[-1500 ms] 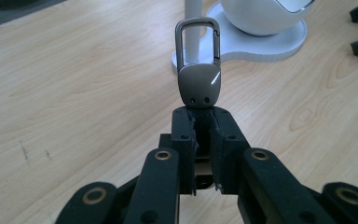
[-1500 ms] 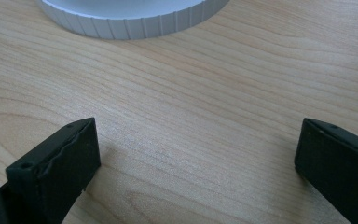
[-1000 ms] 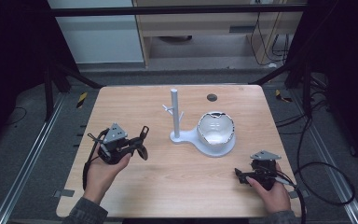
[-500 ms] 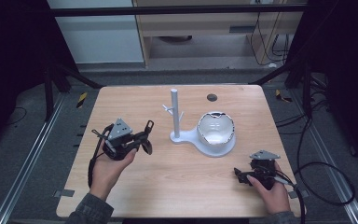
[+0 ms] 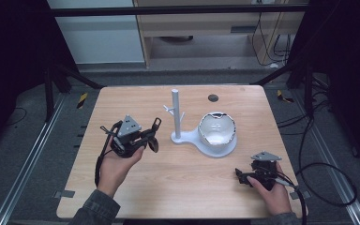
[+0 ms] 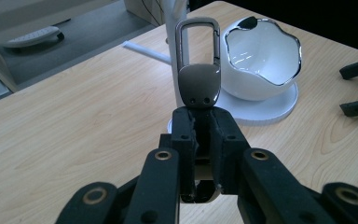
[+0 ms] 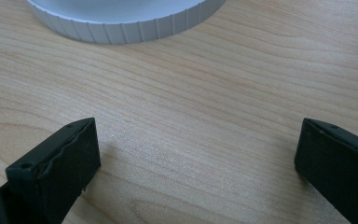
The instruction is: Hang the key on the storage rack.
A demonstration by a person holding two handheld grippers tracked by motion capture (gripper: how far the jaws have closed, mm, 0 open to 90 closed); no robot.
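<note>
The left claw is pinched on one dark metal carabiner keyring, gripping its solid lower tab so the open loop stands out beyond the jaw tips. In the left gripper view the carabiner's long axis runs straight along the jaws and points at the white post of the stand, with its short side pegs just ahead. From the high view, the left claw is held above the tabletop just to the left of the stand, so the post lies to its right and close by.

The likely next move is to hang the loop on a peg, which depends on bringing the loop's opening level with a peg and sliding it on along that same axis. The left hand is clearly the nearer one.

The right claw rests low near the tabletop's front right corner, well apart from the post, its jaws spread wide with nothing but bare wood between them; the ribbed edge of the stand's round base shows just beyond.

Count: one carabiner, one stand with one post, and one white bowl with a silver wavy rim on its base.
</note>
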